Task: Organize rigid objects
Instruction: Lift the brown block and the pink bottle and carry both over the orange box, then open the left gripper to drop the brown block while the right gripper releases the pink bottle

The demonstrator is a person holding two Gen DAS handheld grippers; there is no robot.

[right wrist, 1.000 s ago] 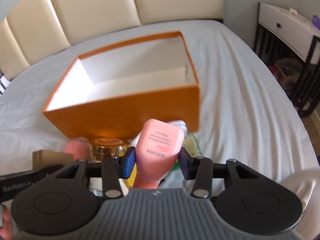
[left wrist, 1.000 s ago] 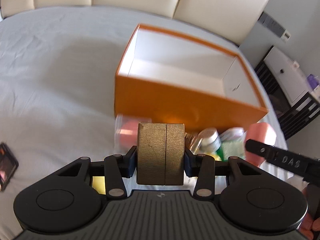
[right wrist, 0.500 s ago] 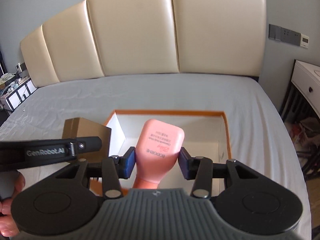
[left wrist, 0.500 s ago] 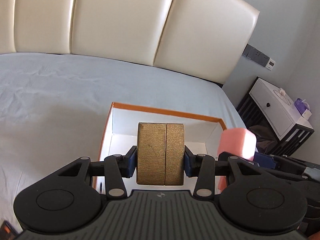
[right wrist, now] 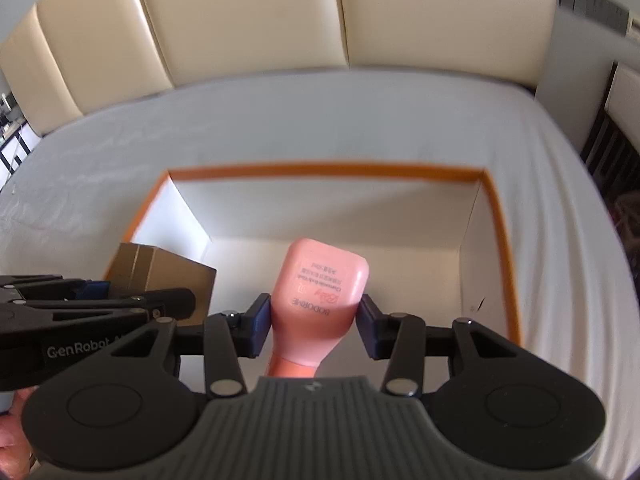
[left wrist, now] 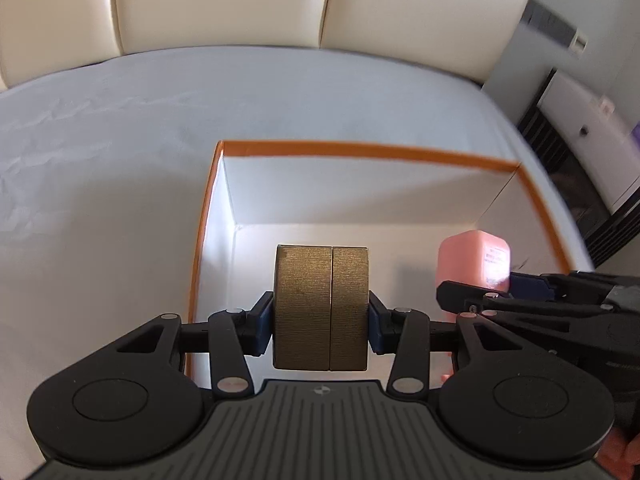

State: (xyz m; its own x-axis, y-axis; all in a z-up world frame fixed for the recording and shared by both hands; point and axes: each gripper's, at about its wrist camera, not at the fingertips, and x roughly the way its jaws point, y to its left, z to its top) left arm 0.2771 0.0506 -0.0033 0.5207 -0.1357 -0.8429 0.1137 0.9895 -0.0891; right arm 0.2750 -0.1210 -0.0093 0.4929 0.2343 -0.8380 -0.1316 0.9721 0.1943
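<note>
My left gripper (left wrist: 321, 322) is shut on a small gold-brown box (left wrist: 321, 304) and holds it above the left part of the open orange box (left wrist: 360, 151), whose white inside shows nothing else. My right gripper (right wrist: 315, 316) is shut on a pink tube (right wrist: 320, 300), bottom end up, above the middle of the same orange box (right wrist: 320, 171). The pink tube (left wrist: 474, 256) and right gripper also show at the right of the left wrist view. The gold-brown box (right wrist: 160, 276) and left gripper show at the left of the right wrist view.
The orange box sits on a bed with a pale grey sheet (left wrist: 100, 200). A cream padded headboard (right wrist: 248, 20) stands behind it. A white bedside cabinet (left wrist: 592, 136) with dark legs is off the bed's right side.
Both grippers rose from the clutter in front of the orange box and moved forward over it, then dipped lower toward its open inside. Each still holds its object.
</note>
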